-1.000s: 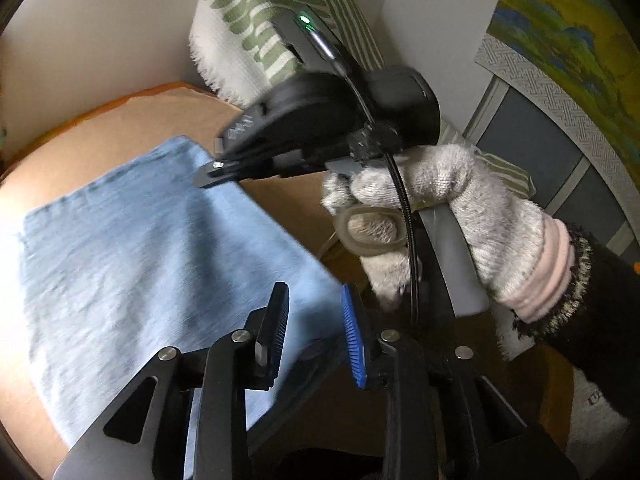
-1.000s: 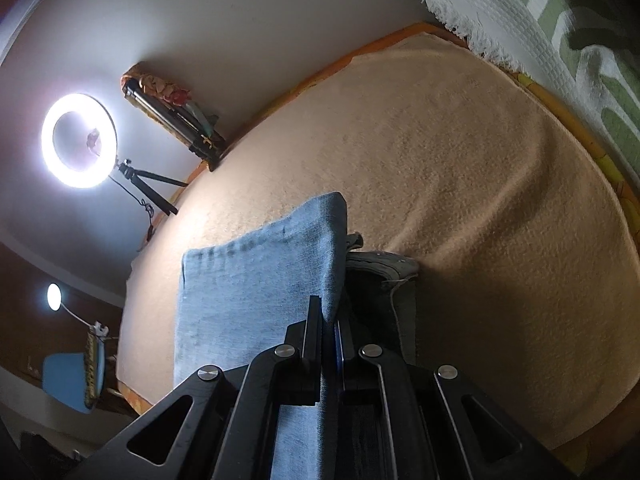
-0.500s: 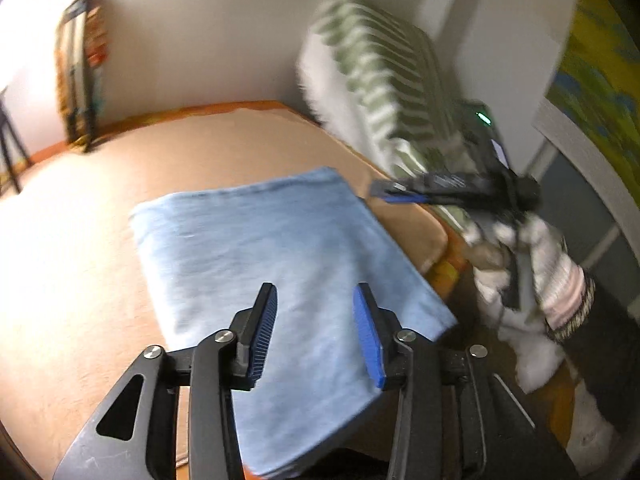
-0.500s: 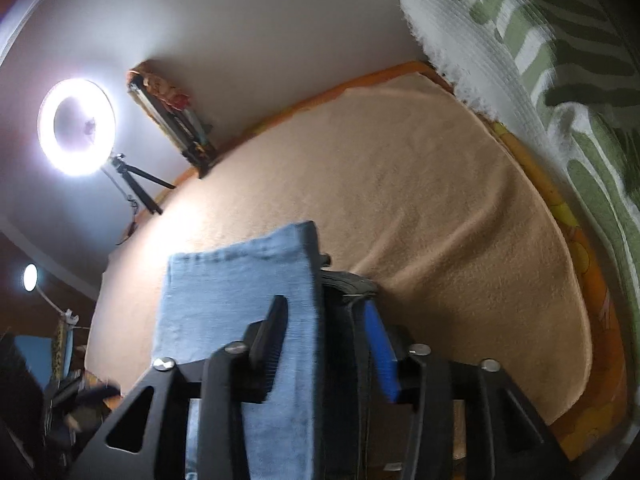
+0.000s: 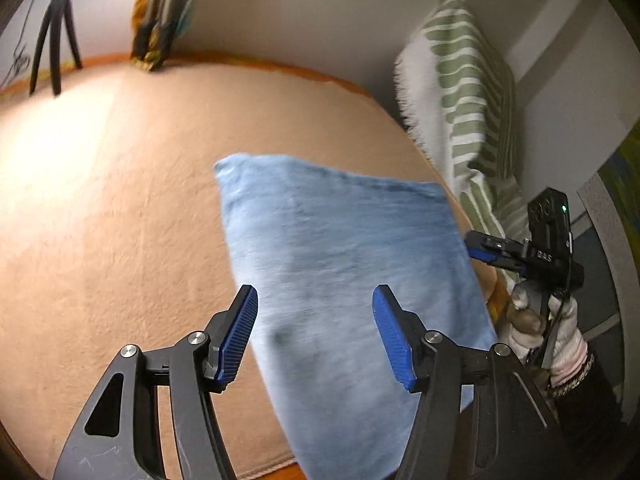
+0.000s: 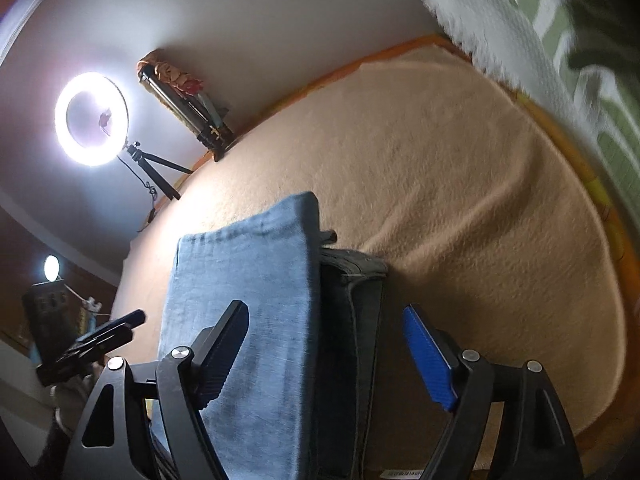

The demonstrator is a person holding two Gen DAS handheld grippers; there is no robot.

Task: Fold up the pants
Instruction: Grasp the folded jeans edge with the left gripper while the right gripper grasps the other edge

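The light blue pants lie folded into a flat rectangle on the peach blanket. My left gripper is open and empty, hovering above the near part of the pants. My right gripper is open and empty, over the folded edge of the pants, where the darker waistband shows. In the left wrist view the right gripper is off the pants' right edge, held by a gloved hand.
A green and white striped pillow stands at the bed's right side. A ring light on a tripod and a folded item stand at the far wall. The blanket's orange edge runs along the right.
My right gripper was shut on the pants' edge, then opened and let it go. My left gripper opened wider and pulled back. The pants now lie flat.
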